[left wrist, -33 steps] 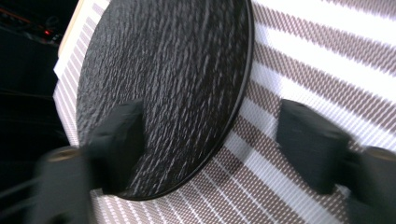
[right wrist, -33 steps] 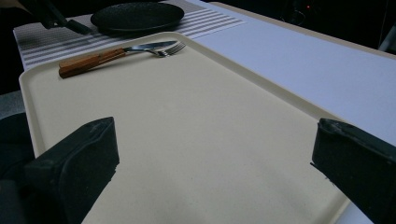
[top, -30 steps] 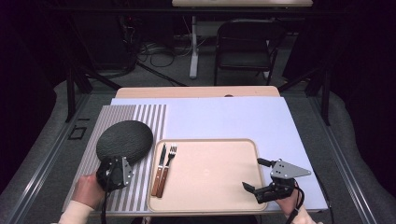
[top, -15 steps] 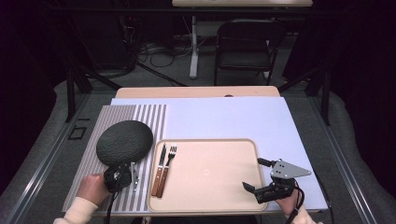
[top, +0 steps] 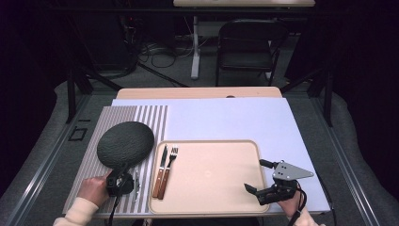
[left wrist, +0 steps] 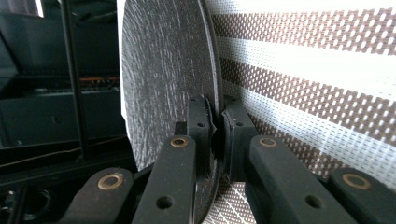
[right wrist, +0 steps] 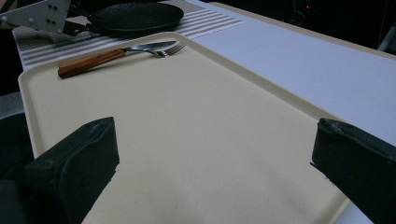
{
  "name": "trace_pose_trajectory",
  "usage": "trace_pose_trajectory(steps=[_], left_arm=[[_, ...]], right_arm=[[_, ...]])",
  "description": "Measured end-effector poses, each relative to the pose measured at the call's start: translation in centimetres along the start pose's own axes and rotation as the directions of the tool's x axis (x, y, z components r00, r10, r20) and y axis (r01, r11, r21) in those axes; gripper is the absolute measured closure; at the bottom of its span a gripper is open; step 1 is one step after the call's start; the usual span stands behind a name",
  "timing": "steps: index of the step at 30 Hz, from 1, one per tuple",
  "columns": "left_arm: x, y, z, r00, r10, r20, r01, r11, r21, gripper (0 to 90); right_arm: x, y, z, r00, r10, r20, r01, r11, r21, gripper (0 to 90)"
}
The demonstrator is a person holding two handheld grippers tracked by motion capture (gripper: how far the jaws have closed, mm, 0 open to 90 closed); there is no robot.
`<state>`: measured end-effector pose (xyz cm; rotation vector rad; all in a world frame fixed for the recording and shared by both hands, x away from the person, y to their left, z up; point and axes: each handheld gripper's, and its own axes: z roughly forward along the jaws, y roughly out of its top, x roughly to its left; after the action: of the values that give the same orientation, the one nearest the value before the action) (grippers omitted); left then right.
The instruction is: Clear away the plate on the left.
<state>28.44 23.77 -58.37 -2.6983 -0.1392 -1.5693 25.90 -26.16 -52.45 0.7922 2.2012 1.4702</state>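
Note:
A black textured plate [top: 125, 143] rests on the striped placemat [top: 150, 117] at the left. My left gripper [top: 122, 172] is at the plate's near edge, and its jaws have just been closing. In the left gripper view the pads [left wrist: 233, 126] pinch the plate's rim [left wrist: 163, 70]. My right gripper [top: 255, 175] hovers open over the right edge of the beige tray [top: 211, 179]. The right gripper view has bare tray [right wrist: 187, 130] between the wide-apart jaws of this gripper [right wrist: 215, 154].
A wooden-handled knife [top: 161, 170] and fork [top: 168, 168] lie side by side at the tray's left end. A pale blue mat [top: 226, 117] covers the table beyond the tray. A folding chair [top: 249, 47] stands past the far edge.
The left gripper has sunk a little at the plate's near edge, and its jaws have gone from apart to closed on the rim. The right gripper has stayed put.

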Motion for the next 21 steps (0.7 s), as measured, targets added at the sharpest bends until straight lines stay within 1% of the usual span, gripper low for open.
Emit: trace_pose_trajectory(steps=[1, 2, 3, 4, 6, 8, 9, 11, 12, 13, 14, 15, 16, 17, 18, 21], left_arm=[[-0.03, -0.06, -0.17, 0.9997, 0.004, -0.022, -0.004, 1.0, -0.005, 85.7], [0.06, -0.11, -0.27, 0.9994, -0.001, -0.033, 0.001, 1.0, -0.009, 86.7], [0.22, -0.22, -0.28, 0.9991, -0.009, -0.042, 0.008, 0.9997, -0.024, 87.4], [0.35, -0.26, -0.34, 0.9993, -0.015, -0.035, 0.014, 0.9996, -0.023, 87.6], [0.3, -0.3, -0.39, 0.9992, -0.001, -0.039, 0.001, 0.9998, -0.021, 87.6], [0.23, -0.34, -0.39, 0.9991, -0.009, -0.042, 0.008, 0.9997, -0.023, 87.6], [0.2, -0.36, -0.39, 0.9988, -0.007, -0.048, 0.005, 0.9996, -0.028, 87.6], [0.22, -0.35, -0.44, 0.9977, -0.024, -0.064, 0.021, 0.9991, -0.036, 87.2], [0.27, -0.34, -0.46, 0.9975, -0.021, -0.067, 0.019, 0.9992, -0.035, 87.0], [0.23, -0.35, -0.47, 0.9965, -0.025, -0.08, 0.022, 0.999, -0.038, 86.6], [0.35, -0.34, -0.5, 0.9966, -0.025, -0.079, 0.023, 0.9991, -0.036, 86.1], [0.43, -0.35, -0.53, 0.9958, -0.023, -0.088, 0.02, 0.999, -0.039, 86.1], [0.44, -0.39, -0.55, 0.9943, -0.031, -0.102, 0.026, 0.9986, -0.046, 85.5], [0.58, -0.37, -0.58, 0.9953, -0.035, -0.09, 0.032, 0.9988, -0.038, 85.2], [0.57, -0.4, -0.61, 0.9943, -0.032, -0.102, 0.028, 0.9987, -0.044, 85.2], [0.75, -0.37, -0.71, 0.9933, -0.038, -0.109, 0.033, 0.9985, -0.044, 84.4]], right_arm=[[0.0, 0.0, 0.0, 1.0, 0.0, 0.0, 0.0, 1.0, 0.0, 0.0], [0.0, 0.0, 0.01, 1.0, 0.001, 0.001, -0.001, 1.0, 0.0, 0.0], [-0.01, 0.0, 0.02, 1.0, 0.001, 0.001, -0.001, 1.0, 0.001, 0.0], [-0.02, -0.01, 0.03, 1.0, 0.002, 0.001, -0.002, 1.0, 0.002, 0.0], [-0.02, 0.0, 0.02, 1.0, 0.002, 0.002, -0.002, 1.0, 0.002, 0.0], [-0.03, -0.01, 0.01, 1.0, 0.001, 0.002, -0.001, 1.0, 0.0, 0.0], [-0.04, -0.01, 0.02, 1.0, 0.001, 0.002, -0.001, 1.0, 0.0, 0.0], [-0.07, -0.02, 0.01, 1.0, 0.001, 0.002, -0.001, 1.0, 0.0, 0.0], [-0.07, -0.02, 0.01, 1.0, 0.001, 0.003, -0.001, 1.0, 0.0, 0.0], [-0.08, -0.02, 0.0, 1.0, 0.001, 0.004, -0.001, 1.0, 0.0, 0.0], [-0.07, -0.02, 0.0, 1.0, 0.002, 0.004, -0.002, 1.0, -0.001, 0.0], [-0.09, -0.02, -0.01, 1.0, 0.001, 0.006, -0.001, 1.0, -0.001, 0.0], [-0.11, -0.02, -0.01, 1.0, 0.002, 0.006, -0.002, 1.0, -0.001, 0.0], [-0.12, -0.01, -0.02, 1.0, 0.002, 0.006, -0.002, 1.0, 0.0, 0.0], [-0.12, -0.02, -0.02, 1.0, 0.002, 0.008, -0.002, 1.0, -0.002, 0.0], [-0.11, -0.01, -0.04, 0.9999, 0.002, 0.01, -0.002, 1.0, -0.002, 0.0]])
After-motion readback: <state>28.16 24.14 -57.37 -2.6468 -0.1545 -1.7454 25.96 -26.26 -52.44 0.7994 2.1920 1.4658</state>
